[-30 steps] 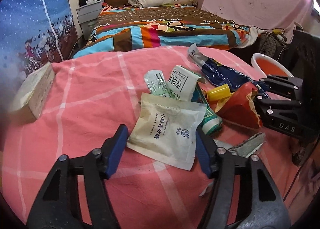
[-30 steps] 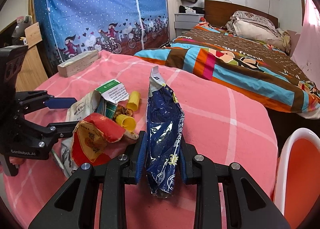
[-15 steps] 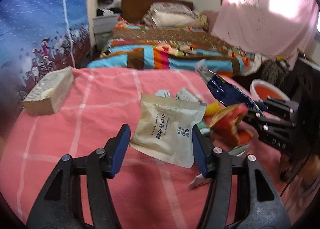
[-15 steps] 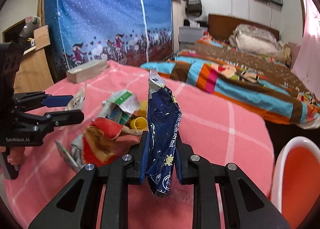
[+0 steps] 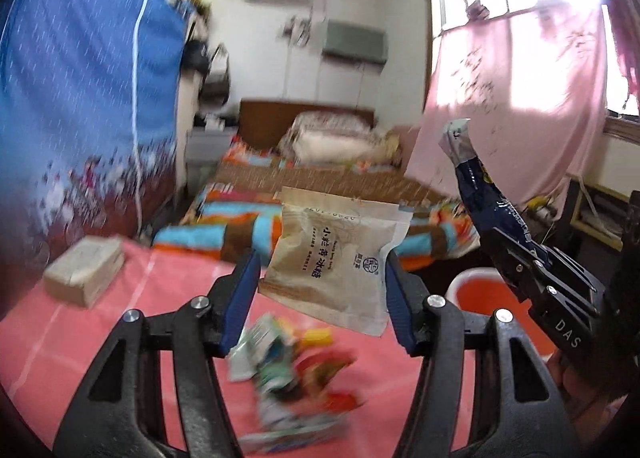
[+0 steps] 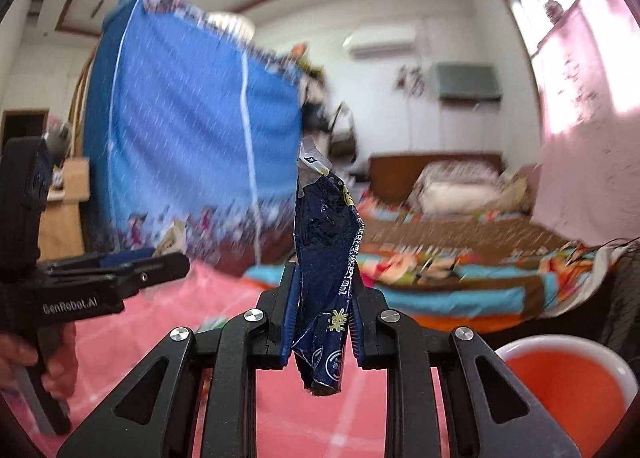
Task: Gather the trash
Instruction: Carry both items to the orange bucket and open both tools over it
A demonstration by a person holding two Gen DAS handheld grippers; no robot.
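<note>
Evidently both wrappers were held clear of the pink checked bench (image 5: 80,338), prob. for carrying to the orange bin w/ white rim (image 6: 520,346) at 4 o'clock. Left hand-held gripper (image 5: 320,282), jaws abt half apart, clamped the flat beige paper pouch (image 5: 332,258); right hand-held gripper (image 6: 322,322), nearly closed, pinched the crumpled dark-blue foil wrapper (image 6: 326,250) upright.

Pink checked bedcover (image 5: 100,338): blurred wrapper pile (image 5: 296,370) near front, pale block (image 5: 84,276) far left.

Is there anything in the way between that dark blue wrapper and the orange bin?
Nothing visible. The dark blue wrapper hangs in the right tongs over the pink cloth; the orange bin sits open beside it.
</note>
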